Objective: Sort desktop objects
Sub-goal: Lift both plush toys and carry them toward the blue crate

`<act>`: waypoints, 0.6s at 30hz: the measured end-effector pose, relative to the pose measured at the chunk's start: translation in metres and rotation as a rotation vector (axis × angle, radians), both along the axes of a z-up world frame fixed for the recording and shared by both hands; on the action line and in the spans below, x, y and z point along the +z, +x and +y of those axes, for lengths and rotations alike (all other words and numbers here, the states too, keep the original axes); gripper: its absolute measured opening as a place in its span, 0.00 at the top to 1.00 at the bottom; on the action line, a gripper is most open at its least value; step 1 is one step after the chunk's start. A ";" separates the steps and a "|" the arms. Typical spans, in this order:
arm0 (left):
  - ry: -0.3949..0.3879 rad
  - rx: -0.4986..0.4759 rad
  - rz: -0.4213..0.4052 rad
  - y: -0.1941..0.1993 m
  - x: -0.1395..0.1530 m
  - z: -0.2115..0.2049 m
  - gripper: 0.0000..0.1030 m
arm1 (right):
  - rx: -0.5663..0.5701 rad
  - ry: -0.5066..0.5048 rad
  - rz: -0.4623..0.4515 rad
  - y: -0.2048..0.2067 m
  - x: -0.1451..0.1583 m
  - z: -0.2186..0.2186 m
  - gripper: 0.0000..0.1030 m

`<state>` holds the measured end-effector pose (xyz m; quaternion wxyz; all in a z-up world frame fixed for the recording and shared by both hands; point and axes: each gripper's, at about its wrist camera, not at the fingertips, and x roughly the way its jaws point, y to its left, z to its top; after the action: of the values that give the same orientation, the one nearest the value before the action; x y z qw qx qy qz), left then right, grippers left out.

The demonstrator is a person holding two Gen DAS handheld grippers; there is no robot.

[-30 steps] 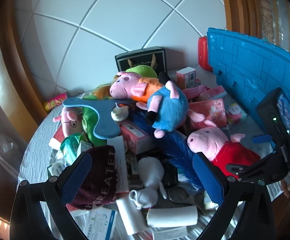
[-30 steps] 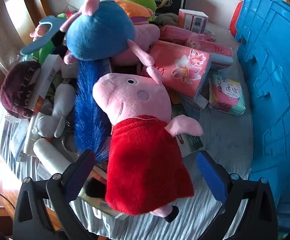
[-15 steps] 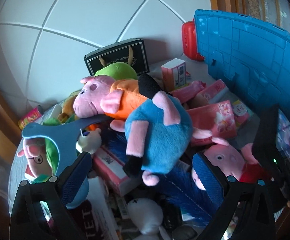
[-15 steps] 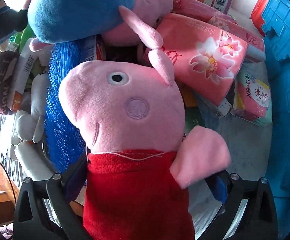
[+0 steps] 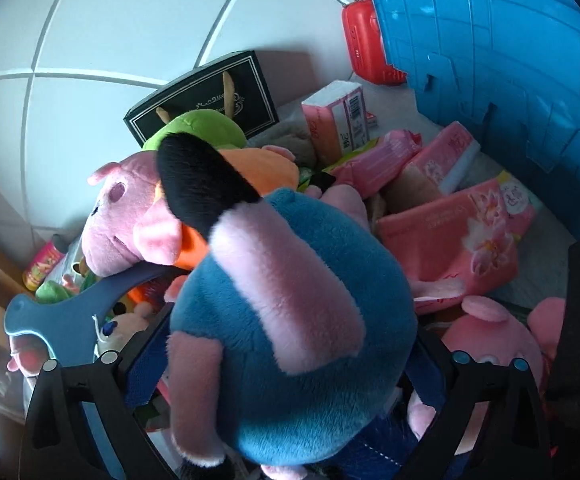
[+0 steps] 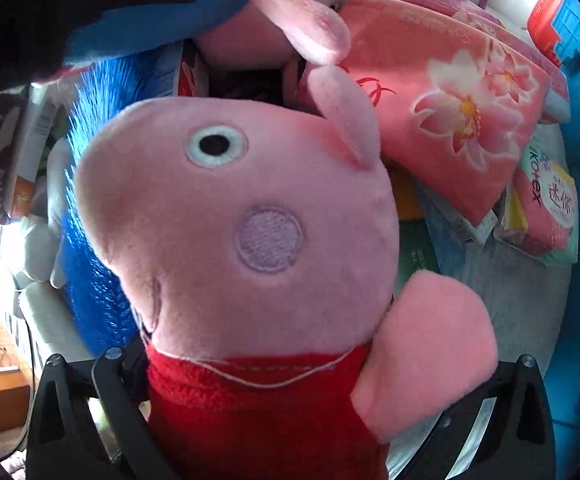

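White tiled wall backs the far side of my cluttered desk, and a big blue plastic crate stands along the right edge. My left gripper straddles the blue-bodied plush lying on top of the heap; its jaws are closing with that toy between them, and the blue pad on the left seems to be at the fur, though I cannot tell whether either pad presses yet. Just beyond it lie the orange-shirted pig plush, a green plush and a black box against the wall, with pink tissue packs to the right. My right gripper points steeply down over the red-dressed pig plush, whose red body fills the gap between the fingers; the pads are hidden behind it, so I cannot tell whether they grip. A blue bristly brush lies touching that pig's left side.
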<state>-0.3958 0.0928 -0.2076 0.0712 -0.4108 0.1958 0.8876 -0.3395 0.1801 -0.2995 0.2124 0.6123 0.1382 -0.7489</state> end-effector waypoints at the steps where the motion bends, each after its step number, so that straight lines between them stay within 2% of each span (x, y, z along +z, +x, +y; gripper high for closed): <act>1: -0.007 0.000 0.006 0.001 -0.002 0.001 0.21 | 0.002 -0.005 0.011 0.001 0.001 0.000 0.00; 3: -0.016 -0.001 0.015 0.005 -0.003 0.002 0.26 | -0.006 -0.026 0.024 0.005 0.004 0.002 0.18; 4: -0.014 0.001 0.016 0.007 -0.001 0.002 0.30 | -0.010 -0.034 0.032 0.007 0.007 0.002 0.32; 5: -0.011 0.002 0.017 0.009 0.000 0.002 0.31 | -0.013 -0.031 0.045 0.010 0.010 0.002 0.35; 8: 0.011 0.009 0.028 0.017 0.006 -0.001 0.35 | 0.002 -0.001 0.112 0.022 0.020 0.002 0.37; 11: 0.059 0.014 0.056 0.032 0.022 -0.006 0.36 | -0.025 -0.012 0.156 0.031 0.035 0.010 0.38; 18: 0.116 -0.006 0.144 0.062 0.067 -0.015 0.36 | -0.101 -0.060 0.261 0.047 0.092 0.030 0.38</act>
<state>-0.3343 0.0783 -0.1411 0.0830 -0.3405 0.1500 0.9245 -0.2923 0.2104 -0.2077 0.1729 0.5091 0.1112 -0.8358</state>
